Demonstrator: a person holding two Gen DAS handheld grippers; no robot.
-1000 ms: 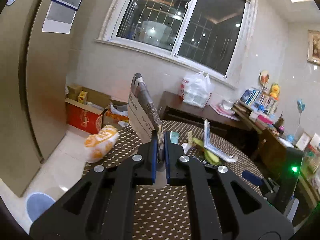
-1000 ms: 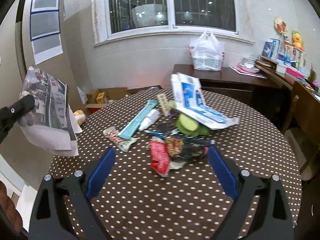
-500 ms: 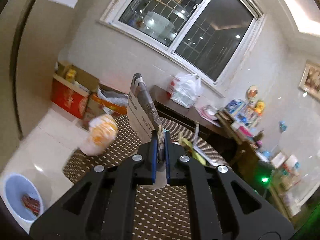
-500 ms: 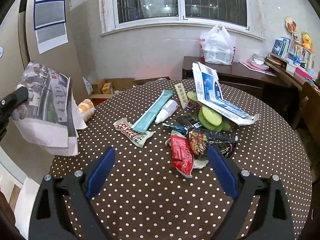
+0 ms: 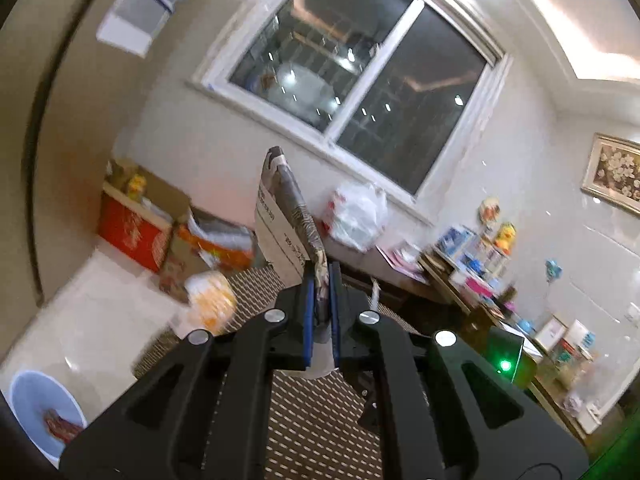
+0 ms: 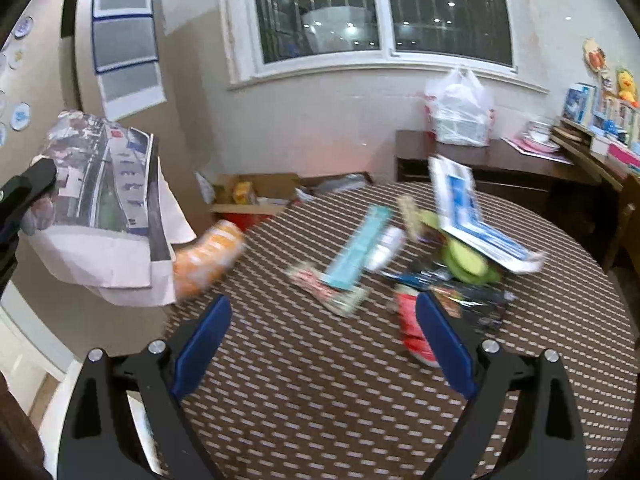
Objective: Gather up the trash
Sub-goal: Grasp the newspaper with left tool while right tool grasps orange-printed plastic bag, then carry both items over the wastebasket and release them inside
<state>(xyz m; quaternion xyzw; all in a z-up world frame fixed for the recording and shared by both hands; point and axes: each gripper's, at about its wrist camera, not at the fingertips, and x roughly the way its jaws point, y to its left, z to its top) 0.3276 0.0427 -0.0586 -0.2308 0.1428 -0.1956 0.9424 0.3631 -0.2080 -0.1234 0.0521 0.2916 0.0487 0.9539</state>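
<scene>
So your left gripper (image 5: 320, 280) is clamped on the newspaper (image 5: 286, 216), with the bin (image 5: 28, 404) below-left, while your wide-open, empty right gripper (image 6: 320, 344) faces uncollected wrappers (image 6: 412, 320).

My left wrist view looks along its fingers, nearly level and rolled, over the table (image 5: 320, 432) edge toward the window (image 5: 360, 92). My right wrist view tilts down onto the table (image 6: 320, 392) from close above. Both share the window (image 6: 380, 12), the white bag (image 5: 356, 216) (image 6: 460, 112) and the paper (image 5: 288, 216) (image 6: 104, 200).

Black fingers (image 6: 200, 344), blue pads, silver screws.
</scene>
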